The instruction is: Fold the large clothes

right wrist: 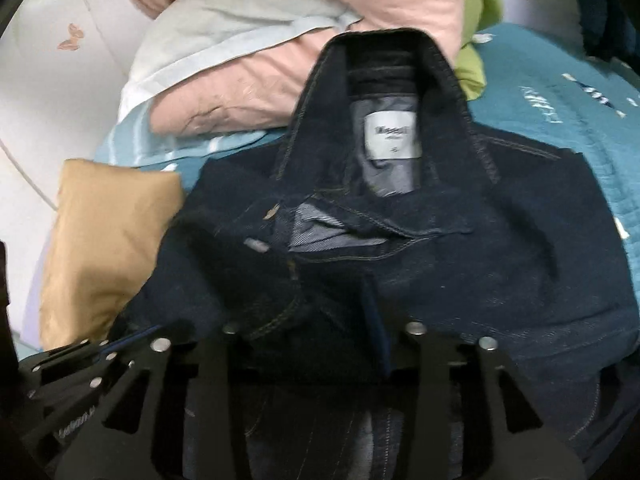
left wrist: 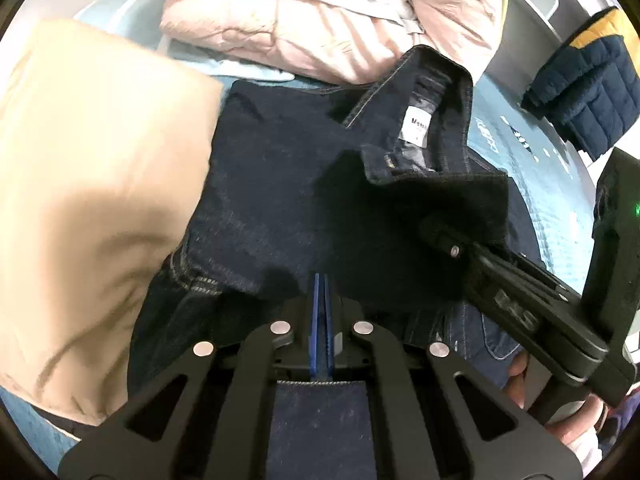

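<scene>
A dark denim jacket (right wrist: 400, 240) lies spread on a bed with a teal bedspread (right wrist: 560, 112), its collar (right wrist: 384, 60) standing up at the far end and a white label (right wrist: 394, 136) showing inside the neck. The left gripper (left wrist: 321, 292) has its blue jaws pressed together, and a strip of the denim with a stitched edge comes out from behind them toward the camera, so these jaws are closed on the jacket. In front of these jaws the denim lies folded over itself, and the collar with the label is further ahead and to the right of them. The right gripper (right wrist: 320, 336) has its jaws standing apart; no fabric is pinched between them, and the jacket lies just beyond and below them, with the open neck straight ahead. In the left wrist view the right gripper comes in from the right side, its tip over the dark fabric near the collar. To the left of both pairs of jaws a folded tan garment (right wrist: 108, 248) rests beside the jacket. Far ahead of the jaws, pink bedding (left wrist: 320, 32) is piled at the head of the bed. A navy quilted garment with a yellow part (left wrist: 588, 92) lies far to the right in the left wrist view.
</scene>
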